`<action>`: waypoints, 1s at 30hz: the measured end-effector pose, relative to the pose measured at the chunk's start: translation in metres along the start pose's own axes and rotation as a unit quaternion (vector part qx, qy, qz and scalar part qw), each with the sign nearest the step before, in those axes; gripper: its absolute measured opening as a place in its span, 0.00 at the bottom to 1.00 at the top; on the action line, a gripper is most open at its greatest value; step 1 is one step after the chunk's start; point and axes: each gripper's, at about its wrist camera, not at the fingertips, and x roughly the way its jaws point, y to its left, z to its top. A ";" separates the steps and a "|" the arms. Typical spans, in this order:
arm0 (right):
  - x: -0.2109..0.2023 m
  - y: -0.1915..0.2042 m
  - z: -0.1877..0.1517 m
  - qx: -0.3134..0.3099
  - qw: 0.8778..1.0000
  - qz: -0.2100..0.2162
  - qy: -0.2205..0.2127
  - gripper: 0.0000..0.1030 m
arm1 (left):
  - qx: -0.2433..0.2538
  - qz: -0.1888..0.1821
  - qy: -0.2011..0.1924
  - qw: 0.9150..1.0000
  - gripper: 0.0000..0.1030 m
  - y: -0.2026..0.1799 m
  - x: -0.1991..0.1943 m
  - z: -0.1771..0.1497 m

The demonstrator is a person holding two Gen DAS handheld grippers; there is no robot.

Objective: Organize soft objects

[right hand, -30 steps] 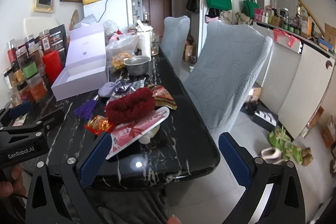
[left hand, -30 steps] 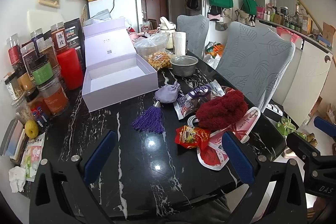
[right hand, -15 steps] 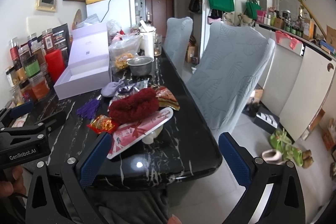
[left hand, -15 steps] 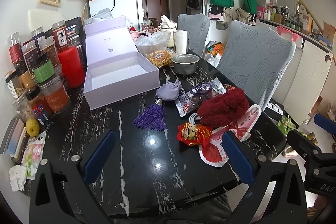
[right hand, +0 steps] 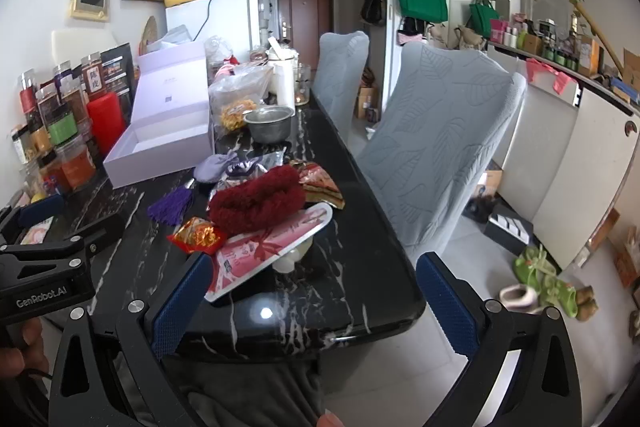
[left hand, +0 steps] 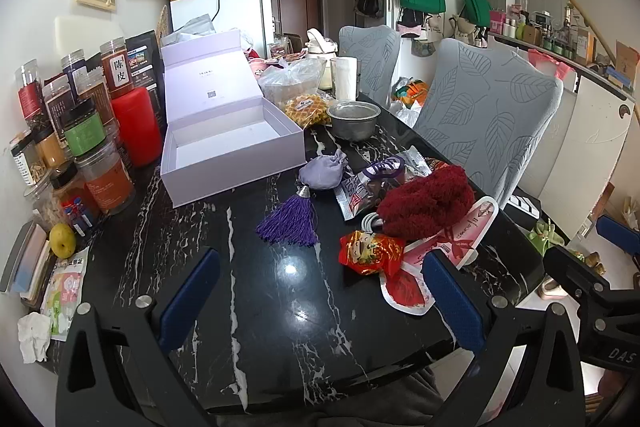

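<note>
Both views have crept nearer the tabletop (left hand: 248, 307); each released hand-held gripper (left hand: 320, 303) should pinch the red fluffy item (left hand: 424, 201) centrally.

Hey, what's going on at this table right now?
A person holds a hand-held gripper in each hand, left and right, both open and empty above the near end of the black marble table. The red fluffy item, purple tassel pouch and snack packets lie untouched beside the open lavender box.

Home dining area: marked by covered dining chairs (left hand: 486, 115), fridge (left hand: 224, 15), spice jars (left hand: 86, 131), entrance door (right hand: 305, 9).
</note>
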 end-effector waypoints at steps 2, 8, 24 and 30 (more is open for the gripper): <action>0.000 0.000 0.000 0.000 1.000 -0.001 0.001 1.00 | 0.000 0.000 0.000 1.000 1.00 0.000 0.000 -0.001; -0.001 0.001 0.001 0.002 1.000 0.000 -0.001 1.00 | -0.002 0.001 -0.001 1.000 1.00 0.001 -0.002 -0.003; 0.000 0.000 0.000 -0.001 1.000 0.000 -0.001 1.00 | -0.009 0.000 0.001 1.000 1.00 0.003 -0.005 -0.002; -0.001 -0.001 0.001 -0.001 1.000 -0.002 -0.003 1.00 | -0.012 -0.007 0.001 1.000 1.00 0.002 -0.005 -0.002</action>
